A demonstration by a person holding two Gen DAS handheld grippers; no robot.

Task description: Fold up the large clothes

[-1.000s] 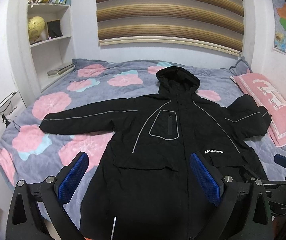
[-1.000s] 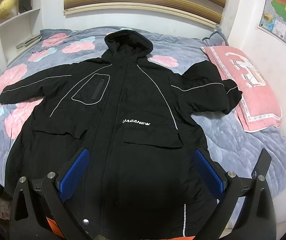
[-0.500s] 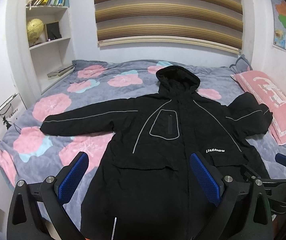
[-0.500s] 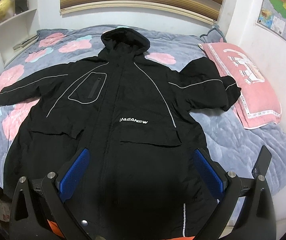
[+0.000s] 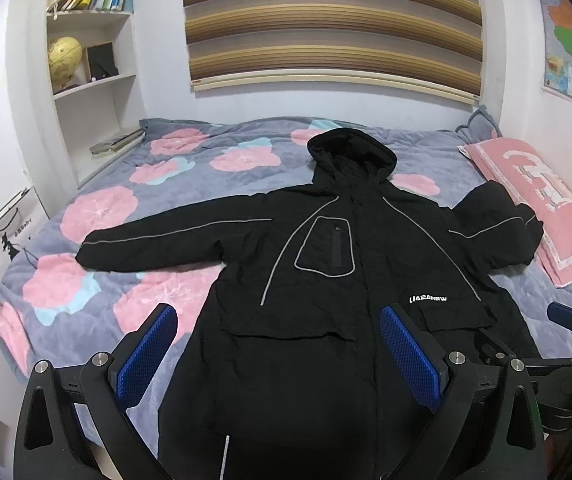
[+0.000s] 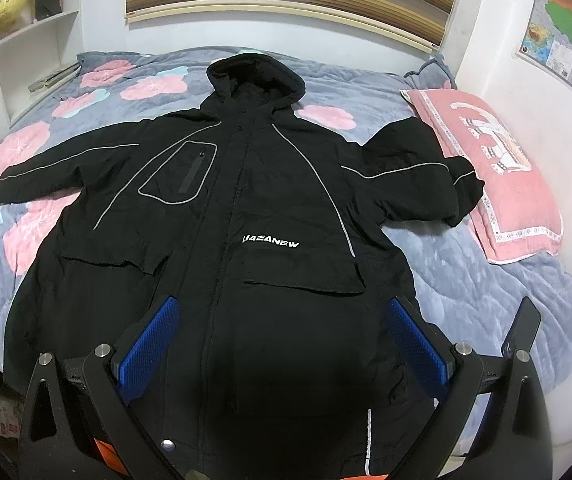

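Nearest, the left gripper [image 5: 278, 350] and the right gripper [image 6: 282, 342] both hover above the lower part of the coat, each with its blue pads wide apart and holding nothing. The black hooded coat [image 6: 246, 208] lies flat and face up on the bed [image 5: 98, 216], with the front closed. One sleeve stretches straight over the flowered cover; the other sleeve is bent, and its cuff touches the pink pillow [image 6: 498, 164]. Behind the bed, a striped blind [image 5: 326, 20] hangs on the wall.

Black hooded coat [image 6: 246, 208] flat, front up, sleeves spread, on bed.
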